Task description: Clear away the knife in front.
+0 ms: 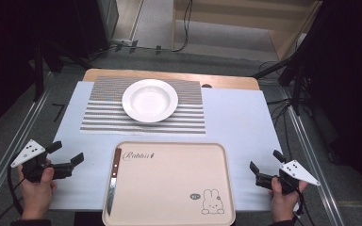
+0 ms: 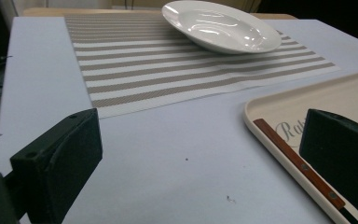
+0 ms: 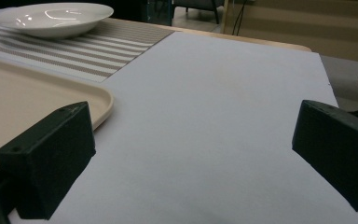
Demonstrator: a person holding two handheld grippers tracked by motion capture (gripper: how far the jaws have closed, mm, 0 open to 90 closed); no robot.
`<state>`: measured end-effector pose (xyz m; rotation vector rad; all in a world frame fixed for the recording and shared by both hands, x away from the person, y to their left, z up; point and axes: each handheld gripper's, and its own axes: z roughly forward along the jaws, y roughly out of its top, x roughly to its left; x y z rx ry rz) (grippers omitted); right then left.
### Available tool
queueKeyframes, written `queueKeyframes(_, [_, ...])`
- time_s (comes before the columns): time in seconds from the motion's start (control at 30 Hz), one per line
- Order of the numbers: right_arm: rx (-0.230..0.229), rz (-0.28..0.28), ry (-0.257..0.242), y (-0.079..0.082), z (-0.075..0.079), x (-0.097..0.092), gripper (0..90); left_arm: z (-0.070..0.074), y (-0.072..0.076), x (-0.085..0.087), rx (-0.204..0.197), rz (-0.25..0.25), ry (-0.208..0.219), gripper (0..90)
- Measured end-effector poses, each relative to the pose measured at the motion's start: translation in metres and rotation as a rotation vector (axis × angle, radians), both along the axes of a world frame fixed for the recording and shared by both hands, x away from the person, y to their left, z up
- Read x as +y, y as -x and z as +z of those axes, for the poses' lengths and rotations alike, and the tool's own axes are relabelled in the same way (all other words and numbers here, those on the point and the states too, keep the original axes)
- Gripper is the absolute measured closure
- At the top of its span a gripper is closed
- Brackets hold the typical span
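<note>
Knife on tray, right of open left gripper

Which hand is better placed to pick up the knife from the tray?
Left. The knife lies along the tray's left edge, close to the left hand-held gripper, whose jaws stand open. The right hand-held gripper sits across the tray.

One white deep plate. One striped placemat under it. One beige tray with a rabbit print. One knife with a brown wooden handle, lying in the tray's left side. One pale sheet covering one wooden table. Two handheld grippers: left gripper, right gripper.
</note>
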<state>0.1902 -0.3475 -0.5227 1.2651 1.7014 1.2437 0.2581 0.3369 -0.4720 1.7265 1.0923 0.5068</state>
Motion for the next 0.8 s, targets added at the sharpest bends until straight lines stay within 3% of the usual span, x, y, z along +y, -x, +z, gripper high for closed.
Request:
queueKeyframes(0.37, [0.0, -0.002, -0.003, 0.0, 0.0, -0.001, 0.0, -0.003, -0.001, 0.018, -0.002, 0.05, -0.001, 0.0])
queueKeyframes(0.8, [0.0, -0.002, 0.0, 0.0, 0.0, -0.001, 0.0, -0.013, -0.001, 0.021, 0.009, 0.046, 0.031, 0.0])
